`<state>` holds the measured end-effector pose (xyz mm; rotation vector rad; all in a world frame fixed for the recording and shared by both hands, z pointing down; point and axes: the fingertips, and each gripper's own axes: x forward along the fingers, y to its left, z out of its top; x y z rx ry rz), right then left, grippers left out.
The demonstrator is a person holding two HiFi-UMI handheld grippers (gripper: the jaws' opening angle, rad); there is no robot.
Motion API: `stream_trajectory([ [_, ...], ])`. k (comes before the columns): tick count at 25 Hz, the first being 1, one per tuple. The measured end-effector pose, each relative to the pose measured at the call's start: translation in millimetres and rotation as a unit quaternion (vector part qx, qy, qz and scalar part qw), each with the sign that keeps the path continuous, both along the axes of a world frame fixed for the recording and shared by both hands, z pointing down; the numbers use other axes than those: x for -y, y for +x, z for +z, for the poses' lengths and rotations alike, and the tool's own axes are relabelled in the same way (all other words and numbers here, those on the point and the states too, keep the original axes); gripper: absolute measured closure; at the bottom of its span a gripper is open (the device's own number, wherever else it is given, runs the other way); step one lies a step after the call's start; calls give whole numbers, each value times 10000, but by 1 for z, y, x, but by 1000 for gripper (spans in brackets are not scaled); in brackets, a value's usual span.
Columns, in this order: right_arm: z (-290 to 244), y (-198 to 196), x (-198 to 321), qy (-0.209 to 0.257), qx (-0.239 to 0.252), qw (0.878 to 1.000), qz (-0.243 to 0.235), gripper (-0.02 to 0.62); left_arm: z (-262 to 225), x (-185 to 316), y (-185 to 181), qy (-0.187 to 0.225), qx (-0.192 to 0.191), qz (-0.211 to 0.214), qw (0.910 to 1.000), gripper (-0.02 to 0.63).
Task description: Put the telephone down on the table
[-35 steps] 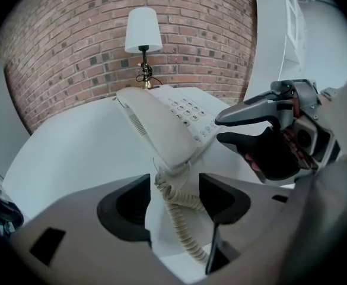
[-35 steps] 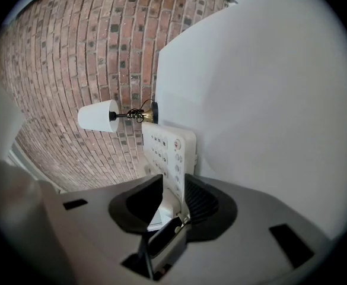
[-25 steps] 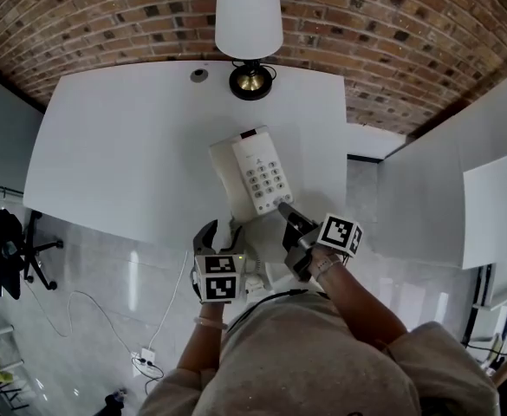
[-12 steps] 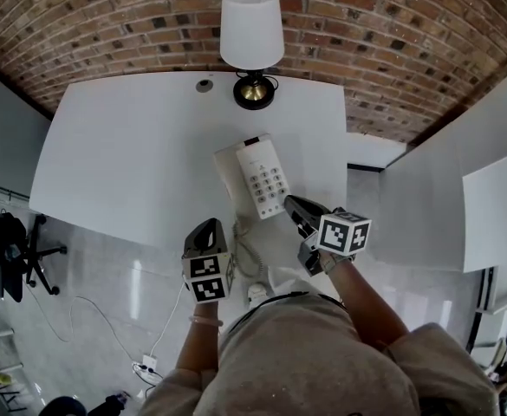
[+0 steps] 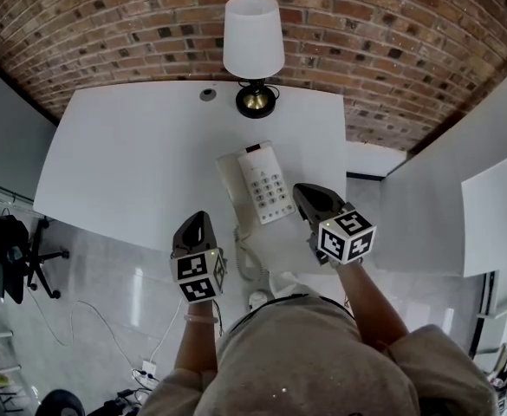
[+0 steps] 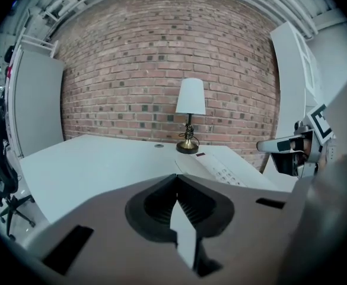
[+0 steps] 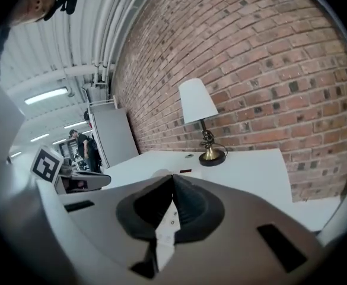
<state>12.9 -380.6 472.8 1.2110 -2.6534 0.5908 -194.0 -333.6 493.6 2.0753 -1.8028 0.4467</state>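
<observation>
The white telephone lies flat on the white table, keypad up, close to the front edge on the right. Its coiled cord hangs over that edge. My left gripper is shut and empty, in front of the table edge, to the left of the phone and apart from it. My right gripper is shut and empty too, just right of the phone's near corner. In the left gripper view the telephone shows beyond the shut left gripper, with the right gripper beside it.
A lamp with a white shade and brass base stands at the table's far edge in front of a brick wall. A small round cable hole lies left of it. White cabinets stand to the right, an office chair to the left.
The left jaws have gone from open to shut. Both grippers have drawn back from the phone's near end. The telephone has stayed on the table.
</observation>
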Motion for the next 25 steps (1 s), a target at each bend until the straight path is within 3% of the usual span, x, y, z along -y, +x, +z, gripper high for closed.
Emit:
stream_trajectory([
  [11, -41, 4, 8, 790, -180, 9967, 24, 589, -49, 8, -15, 730, -39, -243, 9970, 600],
  [25, -76, 4, 4, 1545, -201, 9878, 10, 589, -94, 6, -19, 1664, -86, -495, 9848, 600],
])
